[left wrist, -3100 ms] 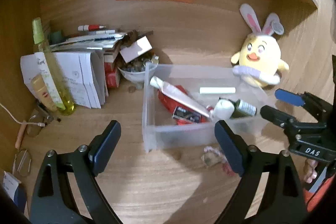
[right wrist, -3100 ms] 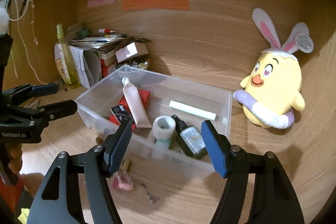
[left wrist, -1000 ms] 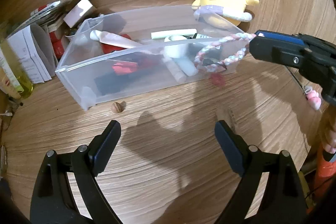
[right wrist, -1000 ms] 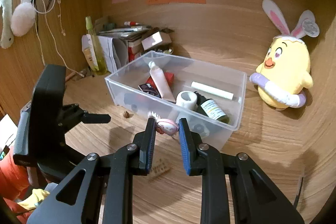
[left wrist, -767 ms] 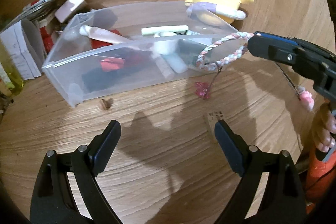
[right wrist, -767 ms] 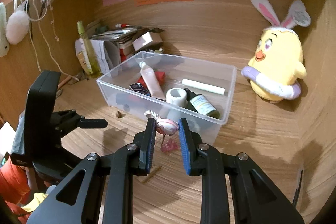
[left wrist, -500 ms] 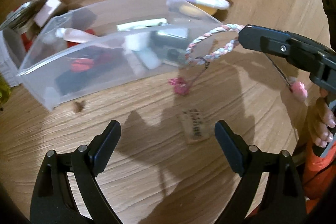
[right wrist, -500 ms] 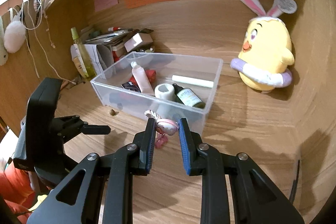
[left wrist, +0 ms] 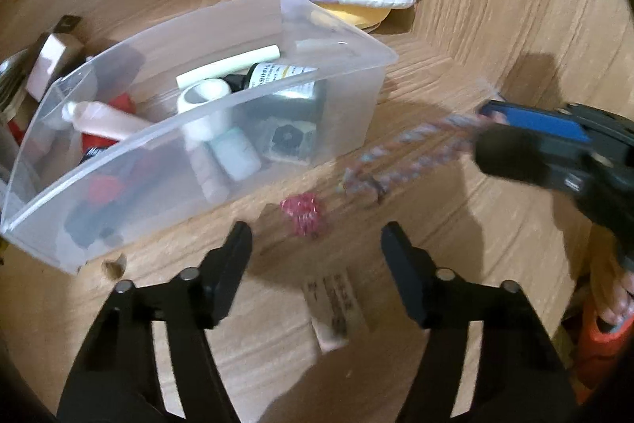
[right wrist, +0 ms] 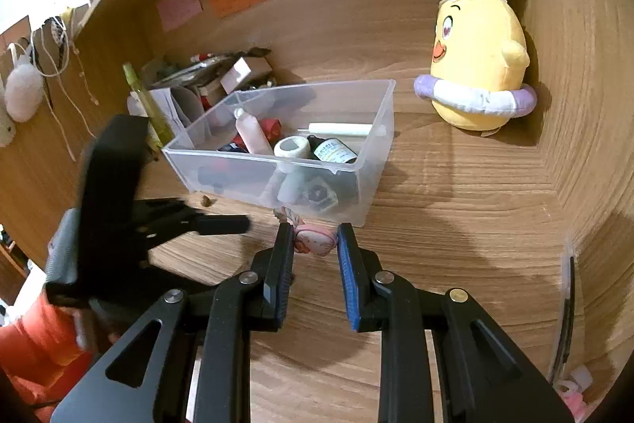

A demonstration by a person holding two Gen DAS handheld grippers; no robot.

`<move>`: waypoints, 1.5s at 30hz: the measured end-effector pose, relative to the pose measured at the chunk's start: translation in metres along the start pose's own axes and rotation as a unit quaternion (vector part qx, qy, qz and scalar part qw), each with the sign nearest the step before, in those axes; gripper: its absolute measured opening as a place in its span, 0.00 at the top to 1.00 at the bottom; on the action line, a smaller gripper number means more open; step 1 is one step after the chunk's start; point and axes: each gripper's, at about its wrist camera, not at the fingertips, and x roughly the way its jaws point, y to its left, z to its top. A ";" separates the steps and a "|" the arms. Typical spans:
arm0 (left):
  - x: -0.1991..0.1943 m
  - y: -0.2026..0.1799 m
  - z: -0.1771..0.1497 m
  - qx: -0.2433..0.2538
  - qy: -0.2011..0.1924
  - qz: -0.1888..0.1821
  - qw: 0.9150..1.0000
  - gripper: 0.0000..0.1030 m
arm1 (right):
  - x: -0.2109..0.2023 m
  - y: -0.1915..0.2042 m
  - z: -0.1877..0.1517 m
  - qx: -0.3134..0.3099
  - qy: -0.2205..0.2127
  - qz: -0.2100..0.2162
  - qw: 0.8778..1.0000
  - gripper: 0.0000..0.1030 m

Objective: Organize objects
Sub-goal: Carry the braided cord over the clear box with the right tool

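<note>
My right gripper [right wrist: 315,236] is shut on a pink and white braided bracelet [left wrist: 400,161]; its pink end [right wrist: 315,242] sits between the pads. In the left wrist view the bracelet trails from the right gripper [left wrist: 483,129] down to the desk, and a pink charm [left wrist: 303,215] lies at its end. My left gripper [left wrist: 317,244] hovers just short of that charm, its jaws closing with nothing pressed between the pads. A small paper tag [left wrist: 335,308] lies on the desk below them. The clear bin [left wrist: 348,42] stands close behind.
The bin [right wrist: 380,129] holds a tube, a tape roll, a small bottle and several other items. A yellow plush chick [right wrist: 475,66] sits at the back right. Papers, boxes and a yellow-green bottle [right wrist: 136,94] crowd the back left. A small nut [left wrist: 113,266] lies by the bin.
The left jaws have narrowed and the left gripper has slid right, closer to the charm. The right gripper has lowered the bracelet until the charm rests on the desk.
</note>
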 end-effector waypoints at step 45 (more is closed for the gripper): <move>-0.117 0.082 0.002 -0.117 -0.173 0.018 0.978 0.72 | -0.005 0.023 0.047 -0.016 -0.056 -0.021 0.998 0.80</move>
